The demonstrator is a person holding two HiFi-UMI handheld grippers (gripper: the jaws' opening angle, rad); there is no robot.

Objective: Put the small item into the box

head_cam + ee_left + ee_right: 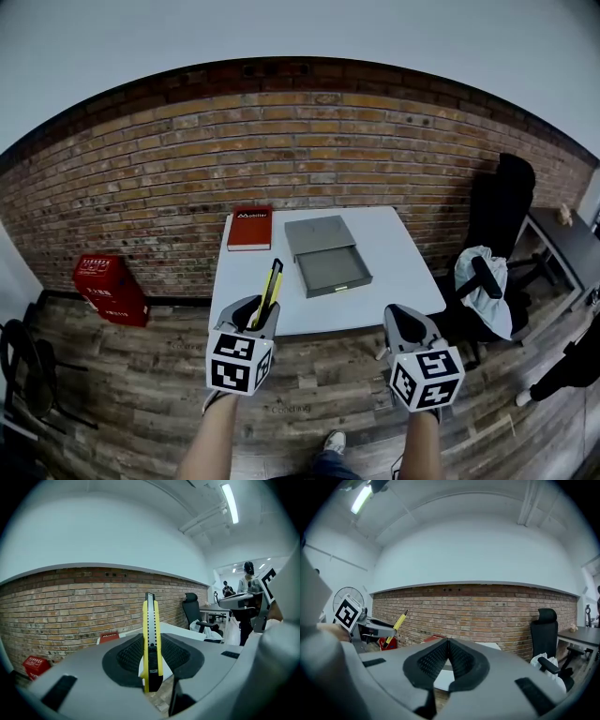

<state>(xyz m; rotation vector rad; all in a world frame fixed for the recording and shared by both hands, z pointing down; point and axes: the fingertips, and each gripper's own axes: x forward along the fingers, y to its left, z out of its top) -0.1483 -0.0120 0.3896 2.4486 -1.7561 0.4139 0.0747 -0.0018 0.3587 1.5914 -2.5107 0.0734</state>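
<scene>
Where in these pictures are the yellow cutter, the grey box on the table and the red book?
yellow cutter [151,641]: left gripper view, middle of its body, between the jaws.
grey box [319,234]: head view, its flat top.
red book [249,230]: head view, centre of cover.

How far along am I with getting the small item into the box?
Done: the yellow knife is clamped in the left gripper, and the grey box on the white table has its drawer open. In hand: both grippers are short of the table's near edge; the right gripper is shut and empty. Left: reach the table, lay the knife in the drawer, let go.
</scene>
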